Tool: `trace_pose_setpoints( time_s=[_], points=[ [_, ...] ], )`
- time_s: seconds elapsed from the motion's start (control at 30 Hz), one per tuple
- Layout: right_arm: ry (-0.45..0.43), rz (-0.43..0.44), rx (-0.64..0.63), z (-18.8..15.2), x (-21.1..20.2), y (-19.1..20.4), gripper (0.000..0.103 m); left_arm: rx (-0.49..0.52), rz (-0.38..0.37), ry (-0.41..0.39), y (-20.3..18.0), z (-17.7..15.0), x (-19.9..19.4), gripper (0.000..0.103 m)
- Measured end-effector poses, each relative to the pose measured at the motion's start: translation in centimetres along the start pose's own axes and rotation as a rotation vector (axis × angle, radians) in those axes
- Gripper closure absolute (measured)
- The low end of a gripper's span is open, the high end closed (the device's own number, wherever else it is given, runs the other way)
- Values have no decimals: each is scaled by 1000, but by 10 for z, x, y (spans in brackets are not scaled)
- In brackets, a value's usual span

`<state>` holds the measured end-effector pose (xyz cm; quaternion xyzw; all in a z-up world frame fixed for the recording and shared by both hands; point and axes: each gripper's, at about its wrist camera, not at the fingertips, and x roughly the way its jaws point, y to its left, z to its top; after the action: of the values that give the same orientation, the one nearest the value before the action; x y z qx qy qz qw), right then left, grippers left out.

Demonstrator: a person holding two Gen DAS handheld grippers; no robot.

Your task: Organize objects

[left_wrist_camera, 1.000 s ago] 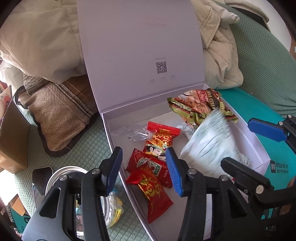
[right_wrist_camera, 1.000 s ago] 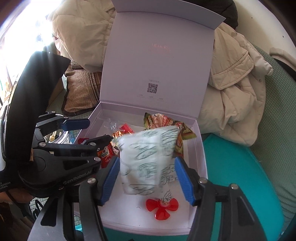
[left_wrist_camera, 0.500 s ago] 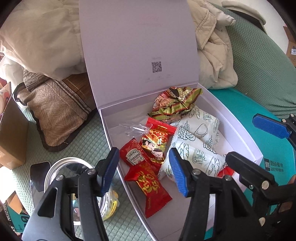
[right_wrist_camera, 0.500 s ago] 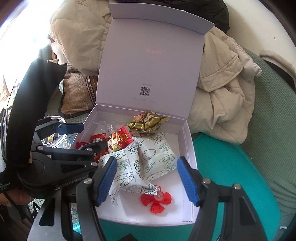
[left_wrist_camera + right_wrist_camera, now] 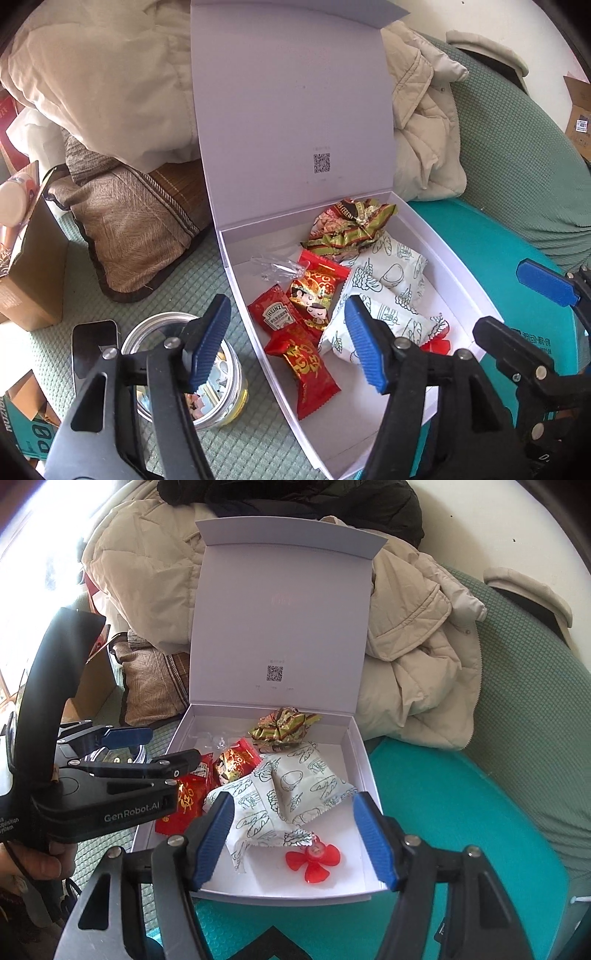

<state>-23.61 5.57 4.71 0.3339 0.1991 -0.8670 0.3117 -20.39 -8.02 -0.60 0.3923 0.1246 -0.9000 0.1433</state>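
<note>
The white-and-green packet is lying in the box, long axis slanting leftward — directly ahead of the right gripper, the nearer one (jaws spread, empty); the left gripper is hovering open over the box's left wall.

- Your left gripper is a black moulded plastic clamp with two blue ribbed rubber pads on its fingers.
- Round silver screw heads sit at the finger pivots, and triangular cut-outs lighten each arm.
- Your right gripper has the same build: black arms, blue ridged pads, silver screws.
- Seen from the right wrist view, the left gripper's body carries white "GenRobot.AI" lettering and a curved, glossy black handle.
- Your bare-skinned left hand wraps that handle; a thin dark cable runs past the fingers.
</note>
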Motion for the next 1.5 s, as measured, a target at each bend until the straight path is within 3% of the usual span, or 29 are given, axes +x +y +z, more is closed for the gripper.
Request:
trace_pose_setpoints(
  time_s=[0.17,0.23,0.3,0.53,1.07,1.5],
  points=[
    [-22,-7,71,3,-11,-8,30,8,11,-73,1,7,-23,18],
    [-35,-11,103,5,-17,-12,21,12,12,-97,1,10,-33,15],
    [-54,-18,125,6,-25,-15,19,20,8,-105,1,11,-42,12],
    [-79,-61,175,6,-55,-20,9,19,10,-105,1,12,-72,12],
    [-91,-127,188,-14,-130,1,8,44,30,-147,-8,-6,-144,12],
    [-90,-132,200,-39,-159,18,8,123,22,-147,-13,-38,-173,11]
  ],
)
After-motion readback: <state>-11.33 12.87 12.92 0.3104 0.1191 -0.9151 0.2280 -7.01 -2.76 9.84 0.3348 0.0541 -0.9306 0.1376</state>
